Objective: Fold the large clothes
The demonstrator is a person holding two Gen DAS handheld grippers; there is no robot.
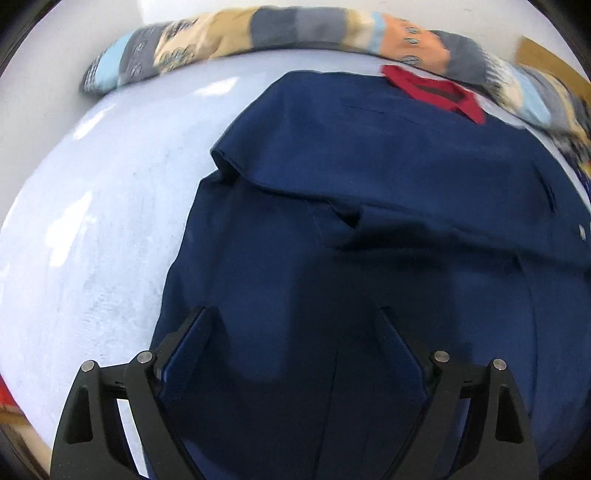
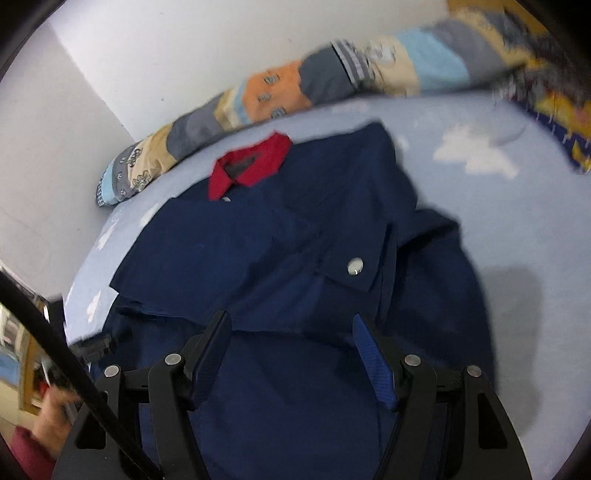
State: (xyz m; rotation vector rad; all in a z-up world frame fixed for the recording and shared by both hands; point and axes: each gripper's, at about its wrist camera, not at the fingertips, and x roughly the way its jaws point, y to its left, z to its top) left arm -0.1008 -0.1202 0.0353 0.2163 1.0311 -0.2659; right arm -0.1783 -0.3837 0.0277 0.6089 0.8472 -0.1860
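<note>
A large navy blue jacket (image 1: 369, 177) with a red collar (image 1: 436, 90) lies spread on a pale blue bed sheet (image 1: 92, 221). Both sleeves are folded across its front; a cuff with a silver snap (image 2: 355, 266) lies on top in the right wrist view, where the jacket (image 2: 258, 240) and red collar (image 2: 251, 166) also show. My left gripper (image 1: 295, 314) is open and empty, hovering over the jacket's lower body. My right gripper (image 2: 291, 321) is open and empty, just above the jacket below the folded sleeves.
A long patchwork bolster (image 1: 258, 33) lies along the far edge of the bed against a white wall (image 2: 184, 48). A patterned blanket (image 2: 554, 103) lies at the right. Bare sheet (image 2: 517, 221) lies right of the jacket. The person's hand (image 2: 51, 417) shows at lower left.
</note>
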